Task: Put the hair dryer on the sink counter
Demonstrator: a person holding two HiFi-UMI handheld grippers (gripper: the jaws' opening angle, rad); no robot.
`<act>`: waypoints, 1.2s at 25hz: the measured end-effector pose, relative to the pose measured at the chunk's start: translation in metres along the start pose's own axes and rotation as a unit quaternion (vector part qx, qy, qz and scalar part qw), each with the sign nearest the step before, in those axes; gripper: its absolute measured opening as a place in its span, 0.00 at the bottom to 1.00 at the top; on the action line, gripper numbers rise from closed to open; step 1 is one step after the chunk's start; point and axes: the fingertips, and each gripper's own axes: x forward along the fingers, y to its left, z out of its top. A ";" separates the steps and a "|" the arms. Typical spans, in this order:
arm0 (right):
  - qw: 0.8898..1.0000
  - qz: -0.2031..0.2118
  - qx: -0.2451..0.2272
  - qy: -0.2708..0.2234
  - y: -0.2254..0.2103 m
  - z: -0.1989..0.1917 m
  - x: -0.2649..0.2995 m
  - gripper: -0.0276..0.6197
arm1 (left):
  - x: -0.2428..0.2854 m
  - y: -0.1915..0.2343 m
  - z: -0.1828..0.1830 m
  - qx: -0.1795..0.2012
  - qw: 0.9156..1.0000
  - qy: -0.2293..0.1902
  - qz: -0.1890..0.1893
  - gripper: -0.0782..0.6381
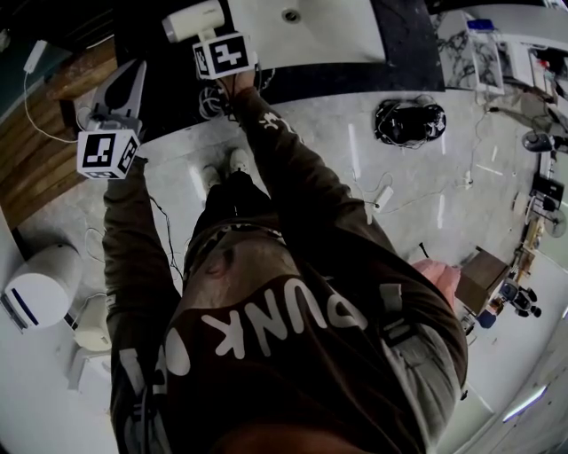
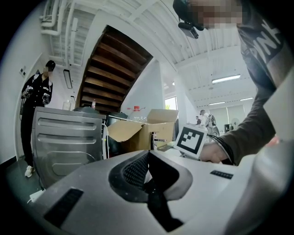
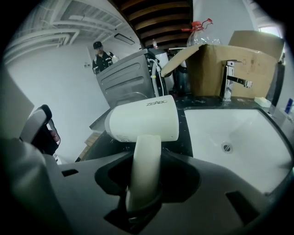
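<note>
Head view: hair dryer [image 1: 191, 19] handle hidden behind R gripper [image 1: 216, 44].

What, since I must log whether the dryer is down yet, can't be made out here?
Underside of the dryer, right gripper view: hidden by its own barrel and the right hand-held gripper; contact with the counter unclear.
Handle of the dryer, head view: hidden by the marker cube.
Label on the dryer, right gripper view: too small to read.
</note>
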 end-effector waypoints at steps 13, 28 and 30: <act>0.998 0.008 0.040 0.044 -0.001 -0.011 0.015 0.32 | 0.002 -0.002 0.004 0.000 1.000 -0.003 -0.002 0.10; 0.995 0.016 -0.028 -0.099 0.007 0.051 -0.057 0.33 | 0.010 -0.012 0.022 0.010 1.000 -0.008 -0.004 0.10; 0.986 0.023 -0.065 -0.153 0.018 0.067 -0.081 0.30 | 0.011 -0.016 0.030 0.011 1.000 -0.010 -0.003 0.10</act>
